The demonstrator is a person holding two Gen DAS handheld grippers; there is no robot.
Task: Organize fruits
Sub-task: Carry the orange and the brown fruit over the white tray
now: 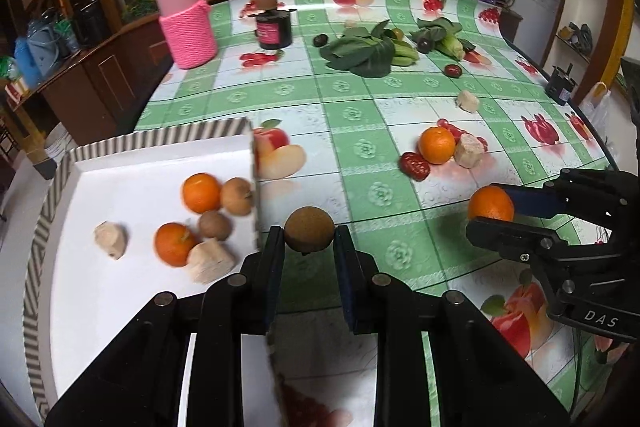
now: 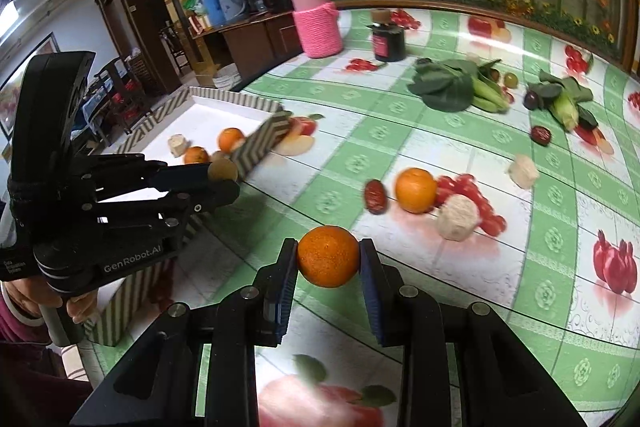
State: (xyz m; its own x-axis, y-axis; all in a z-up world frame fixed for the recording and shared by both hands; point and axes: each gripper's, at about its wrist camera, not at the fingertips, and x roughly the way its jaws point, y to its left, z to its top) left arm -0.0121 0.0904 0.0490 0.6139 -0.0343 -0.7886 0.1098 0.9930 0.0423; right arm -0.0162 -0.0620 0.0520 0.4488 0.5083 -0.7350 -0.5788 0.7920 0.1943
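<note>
My left gripper (image 1: 309, 231) is shut on a round brown fruit (image 1: 309, 229) and holds it just right of the white tray (image 1: 132, 163) with a striped rim. The tray holds two oranges (image 1: 201, 192), brown fruits and pale chunks. My right gripper (image 2: 329, 259) is shut on an orange (image 2: 329, 255) above the table; it also shows in the left wrist view (image 1: 491, 203). The left gripper shows in the right wrist view (image 2: 222, 175) beside the tray (image 2: 262, 141). A loose orange (image 2: 415, 189), a red date (image 2: 375, 195) and pale chunks (image 2: 457, 217) lie on the table.
A pink knitted jar (image 1: 187, 27), a dark jar (image 1: 274, 29), leafy greens (image 1: 362, 53), corn (image 1: 450, 45), dark fruits and a date (image 1: 453, 70) stand at the far side of the green checked tablecloth (image 1: 360, 99). A wooden cabinet is left of the table.
</note>
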